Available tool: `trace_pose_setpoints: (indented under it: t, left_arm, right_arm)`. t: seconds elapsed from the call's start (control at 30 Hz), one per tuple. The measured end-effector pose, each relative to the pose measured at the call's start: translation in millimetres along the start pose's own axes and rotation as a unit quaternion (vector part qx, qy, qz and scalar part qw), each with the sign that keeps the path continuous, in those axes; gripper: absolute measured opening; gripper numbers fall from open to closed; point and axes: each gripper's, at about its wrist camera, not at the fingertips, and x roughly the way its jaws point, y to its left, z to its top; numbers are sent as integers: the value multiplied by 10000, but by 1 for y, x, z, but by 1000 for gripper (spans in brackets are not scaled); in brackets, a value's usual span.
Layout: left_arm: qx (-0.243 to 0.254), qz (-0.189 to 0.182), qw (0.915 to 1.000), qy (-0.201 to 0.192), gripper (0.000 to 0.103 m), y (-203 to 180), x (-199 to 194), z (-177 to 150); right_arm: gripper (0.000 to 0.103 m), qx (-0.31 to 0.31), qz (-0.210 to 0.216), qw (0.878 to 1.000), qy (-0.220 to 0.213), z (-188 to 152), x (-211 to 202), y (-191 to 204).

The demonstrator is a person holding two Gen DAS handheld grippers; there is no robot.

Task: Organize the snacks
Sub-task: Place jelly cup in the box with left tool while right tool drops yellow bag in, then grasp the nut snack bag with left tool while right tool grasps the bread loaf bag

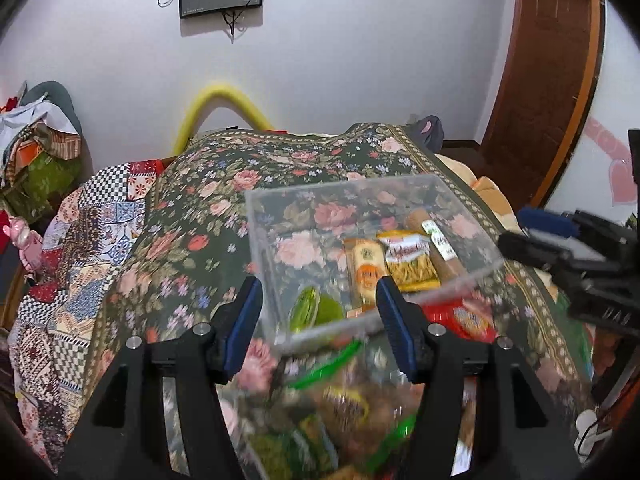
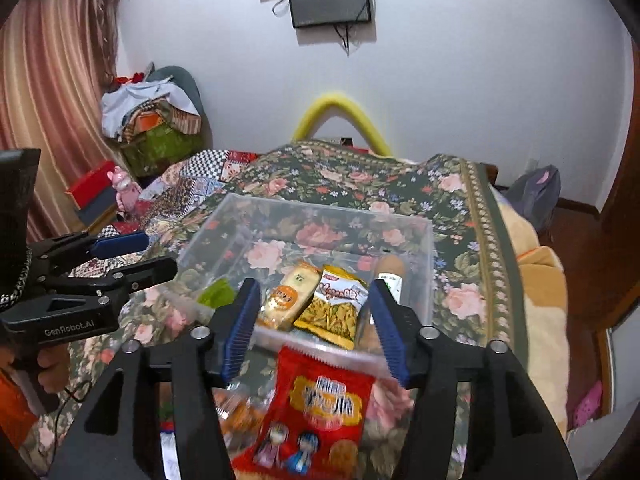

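Observation:
A clear plastic bin (image 1: 256, 216) (image 2: 430, 240) sits on the floral bedspread. It holds a yellow snack bag (image 1: 408, 260) (image 2: 334, 308), an orange-label cracker pack (image 1: 366, 272) (image 2: 290, 294), a brown roll with a white label (image 1: 436, 240) (image 2: 390, 276) and a green packet (image 1: 316, 306) (image 2: 216, 294). A red snack bag (image 2: 316, 408) (image 1: 460, 320) lies in front of the bin, below my open, empty right gripper (image 2: 316, 332). My left gripper (image 1: 320, 328) is open and empty over a blurred pile of snacks (image 1: 340, 412) near the bin's front corner.
The floral bedspread (image 1: 280, 168) (image 2: 460, 200) covers the bed, with a patchwork quilt (image 1: 80, 248) on the left. Piled clothes (image 2: 152, 120) and a curtain (image 2: 52, 100) stand at the left wall, a wooden door (image 1: 548, 80) at the right. Screens (image 2: 328, 0) hang on the wall.

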Motion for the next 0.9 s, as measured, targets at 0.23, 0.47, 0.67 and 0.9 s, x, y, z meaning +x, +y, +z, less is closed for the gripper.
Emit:
trace_pose_setpoints:
  t: [0.23,0.47,0.67,0.9]
  left_arm:
    - [-24,-16,9996,269,65,6,-22,-45]
    - [-211,-73,9975,664,65,13,-27,-98]
    - [-394,-47,9950,915,65,12,-19,-128]
    - [-528,-130,9934,1007,66,2,-9,-138]
  right_arm:
    - [66,-71,-108,9999,-46,-23,-25,2]
    - [67,63,-111,9997,222,-62,-36,2]
    - [68,115,-93,9987,478,-96,-37,9]
    - [69,39,-13,9969,791,-121,-23,24]
